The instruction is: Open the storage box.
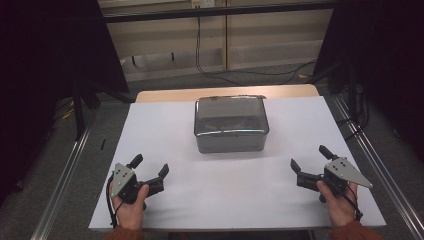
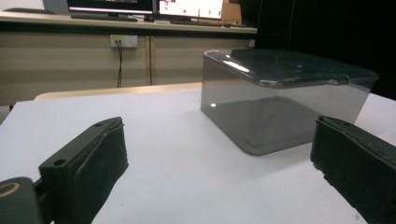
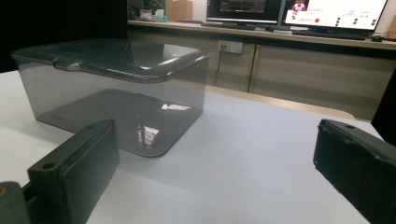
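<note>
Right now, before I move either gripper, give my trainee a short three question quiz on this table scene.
1. True or false: the lid sits on the smoky grey plastic box.
2. Which holds something: A the left gripper, B the right gripper, C neither?
3. Fill in: the box stands on the white ____, between and beyond the two grippers.

Key: 1 true. 2 C, both are open with nothing between the jaws. 3 table.
</note>
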A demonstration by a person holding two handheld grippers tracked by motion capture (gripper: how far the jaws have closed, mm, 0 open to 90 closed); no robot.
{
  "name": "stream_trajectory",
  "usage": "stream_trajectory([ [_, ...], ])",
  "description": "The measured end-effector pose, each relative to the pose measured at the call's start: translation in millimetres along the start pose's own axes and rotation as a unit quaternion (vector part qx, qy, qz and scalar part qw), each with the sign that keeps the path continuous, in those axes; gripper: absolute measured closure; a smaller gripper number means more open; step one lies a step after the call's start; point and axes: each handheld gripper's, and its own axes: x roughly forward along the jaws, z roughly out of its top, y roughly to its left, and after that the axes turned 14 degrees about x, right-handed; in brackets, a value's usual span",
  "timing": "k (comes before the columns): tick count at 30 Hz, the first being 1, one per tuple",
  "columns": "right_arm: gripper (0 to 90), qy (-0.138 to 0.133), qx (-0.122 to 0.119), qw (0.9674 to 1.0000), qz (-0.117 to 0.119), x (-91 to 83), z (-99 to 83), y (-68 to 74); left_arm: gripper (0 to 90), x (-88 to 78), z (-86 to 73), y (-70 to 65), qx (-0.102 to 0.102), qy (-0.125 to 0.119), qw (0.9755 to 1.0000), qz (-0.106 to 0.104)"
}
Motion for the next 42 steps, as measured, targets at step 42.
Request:
stream_trajectory([
  [42, 0.0, 0.028, 0.028, 0.9948, 0.094, 38.7, 2.4, 49.5, 4.3, 0.3, 4.3, -11.6, -0.005, -0.009, 0.9999, -0.012],
])
